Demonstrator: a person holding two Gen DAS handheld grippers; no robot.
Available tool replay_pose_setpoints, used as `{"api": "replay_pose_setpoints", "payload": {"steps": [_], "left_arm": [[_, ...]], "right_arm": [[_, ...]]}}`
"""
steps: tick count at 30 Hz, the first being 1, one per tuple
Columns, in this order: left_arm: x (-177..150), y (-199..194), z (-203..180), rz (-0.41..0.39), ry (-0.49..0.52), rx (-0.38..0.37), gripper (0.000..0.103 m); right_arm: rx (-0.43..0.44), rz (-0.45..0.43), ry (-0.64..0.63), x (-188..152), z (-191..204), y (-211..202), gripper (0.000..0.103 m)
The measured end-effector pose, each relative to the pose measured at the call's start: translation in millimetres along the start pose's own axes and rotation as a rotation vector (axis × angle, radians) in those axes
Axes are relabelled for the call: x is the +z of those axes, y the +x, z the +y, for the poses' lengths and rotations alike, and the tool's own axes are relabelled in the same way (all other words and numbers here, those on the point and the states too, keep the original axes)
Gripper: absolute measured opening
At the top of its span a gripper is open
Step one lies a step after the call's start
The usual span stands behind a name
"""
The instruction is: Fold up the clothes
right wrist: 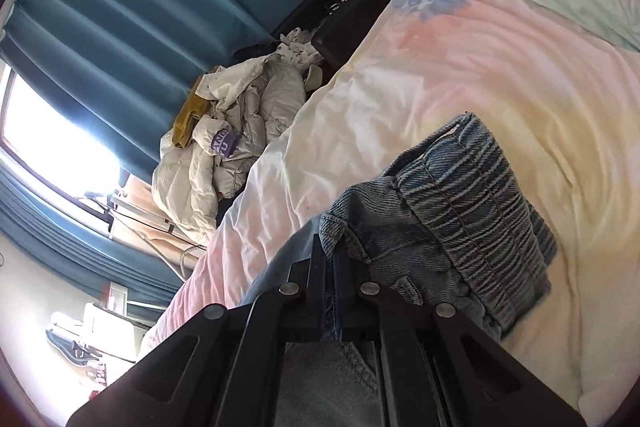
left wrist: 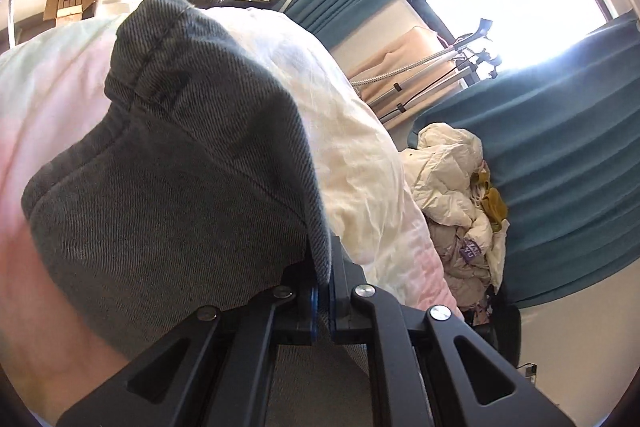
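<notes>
Teal curtains [right wrist: 120,7], pastel bedsheet [right wrist: 460,67], clothes heap [right wrist: 224,155] beside it, left claw [left wrist: 322,267] and right claw [right wrist: 330,255] both clamped on jeans [right wrist: 460,195]

Denim garment [left wrist: 172,163], looks grey-blue in left wrist view, lighter washed blue [right wrist: 452,211] in right wrist view. Heavy twill with stitched seams; elastic ruched waistband section visible toward 1 o'clock in right wrist view. Bunched and draped, not flat, lifted above pastel bedsheet [right wrist: 500,59]. One edge pinched at 6 o'clock in each view, cloth rising toward 11 o'clock in left view. Fold state unclear.
</notes>
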State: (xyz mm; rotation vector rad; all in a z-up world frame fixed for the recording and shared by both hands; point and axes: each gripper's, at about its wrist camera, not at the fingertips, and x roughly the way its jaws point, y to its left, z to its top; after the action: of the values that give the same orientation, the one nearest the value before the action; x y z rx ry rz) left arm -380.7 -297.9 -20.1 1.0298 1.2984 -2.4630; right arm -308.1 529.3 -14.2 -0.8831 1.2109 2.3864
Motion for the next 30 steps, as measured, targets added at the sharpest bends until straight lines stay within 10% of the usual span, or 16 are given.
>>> {"api": "replay_pose_setpoints", "payload": {"steps": [14,18,22,30], "left_arm": [[10.8,124.3,-4.8,0.048,0.151,0.144,0.004],[13.9,104.9,-3.3,0.051,0.15,0.133,0.011],[9.9,61.7,-8.7,-0.01,0.167,0.111,0.046],[-26.1,-0.9,24.7,0.103,0.061,-0.02,0.058]], "right_arm": [[-0.096,0.038,-0.26,-7.8,16.1,149.3,0.002],[-0.058,0.042,-0.292,-10.5,15.1,136.7,0.007],[-0.029,0.066,-0.325,-15.3,15.7,106.7,0.026],[0.031,0.046,-0.287,-34.7,-20.7,19.9,0.057]]}}
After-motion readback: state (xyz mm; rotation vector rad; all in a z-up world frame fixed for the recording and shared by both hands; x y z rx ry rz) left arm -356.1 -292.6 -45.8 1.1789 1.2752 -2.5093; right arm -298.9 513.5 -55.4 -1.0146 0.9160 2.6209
